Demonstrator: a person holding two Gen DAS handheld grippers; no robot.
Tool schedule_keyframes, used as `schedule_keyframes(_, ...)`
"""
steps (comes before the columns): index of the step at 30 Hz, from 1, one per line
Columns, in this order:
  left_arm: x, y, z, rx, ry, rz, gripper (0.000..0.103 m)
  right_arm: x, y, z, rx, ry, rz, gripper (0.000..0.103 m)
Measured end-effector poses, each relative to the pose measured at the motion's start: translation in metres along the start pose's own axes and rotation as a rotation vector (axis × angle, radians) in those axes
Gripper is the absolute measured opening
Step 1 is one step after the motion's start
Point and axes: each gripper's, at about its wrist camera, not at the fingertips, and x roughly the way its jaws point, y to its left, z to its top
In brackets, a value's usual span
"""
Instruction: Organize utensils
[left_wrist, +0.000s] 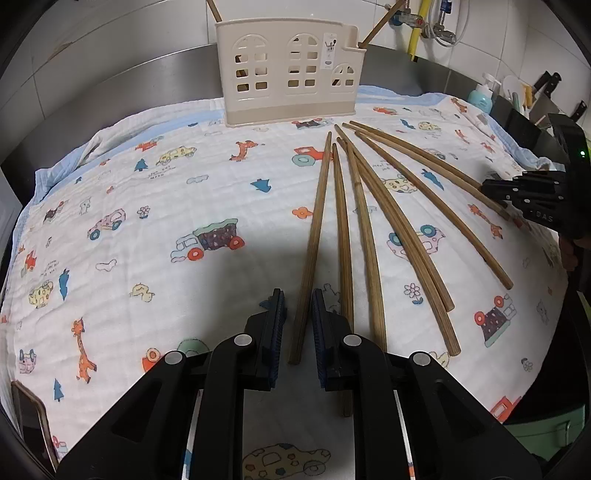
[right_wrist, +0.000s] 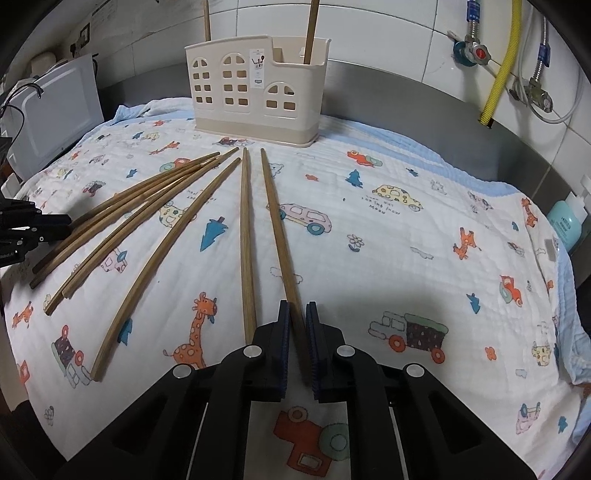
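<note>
Several wooden chopsticks lie fanned out on a cartoon-print cloth (left_wrist: 147, 229), their tips toward a cream utensil holder (left_wrist: 288, 74) (right_wrist: 255, 85) at the back. Two chopsticks (right_wrist: 312, 29) stand in the holder. My left gripper (left_wrist: 298, 306) straddles the leftmost chopstick (left_wrist: 317, 206). Its blue pads stand a little apart from the wood, and the stick rests on the cloth. My right gripper (right_wrist: 297, 314) is shut on the thick end of the rightmost chopstick (right_wrist: 277, 221). It also shows in the left wrist view as the right gripper (left_wrist: 491, 192) at the right edge.
A steel splashback and a tiled wall rise behind the holder. A white appliance (right_wrist: 55, 110) stands at the far left. A blue bottle (right_wrist: 565, 221) and knife handles (left_wrist: 546, 85) are at the right. A yellow hose (right_wrist: 506, 55) and valves hang on the wall.
</note>
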Motion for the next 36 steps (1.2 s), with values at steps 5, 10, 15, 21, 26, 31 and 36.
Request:
schedule_keyframes(5,-0.002,0.0,0.0,-0.002,0.003,-0.006,0.009,-0.006,0.0,0.0,0.012,-0.011,0.005,0.008)
schedule_keyframes(10,-0.006,0.001,-0.001,-0.012,-0.004,-0.011,0.008,-0.018,0.001,0.002,0.026,-0.035,0.007,0.007)
schedule_keyframes(15,-0.011,0.004,-0.001,-0.02,-0.017,-0.016,0.007,-0.03,0.003,0.006,0.039,-0.064,0.01,0.007)
schedule_keyframes(21,-0.01,0.006,-0.003,-0.036,-0.008,-0.033,0.007,-0.041,0.006,0.01,0.043,-0.086,0.014,0.007)
schedule_keyframes(26,-0.009,0.008,-0.006,-0.055,-0.008,-0.044,0.009,-0.044,0.007,0.012,0.042,-0.09,0.012,0.007)
schedule_keyframes(31,-0.005,0.007,-0.008,-0.051,0.003,-0.041,0.01,-0.044,0.007,0.012,0.047,-0.093,0.016,0.007)
schedule_keyframes(36,-0.003,0.007,-0.007,-0.051,-0.002,-0.037,0.01,-0.042,0.009,0.012,0.046,-0.089,0.018,0.007)
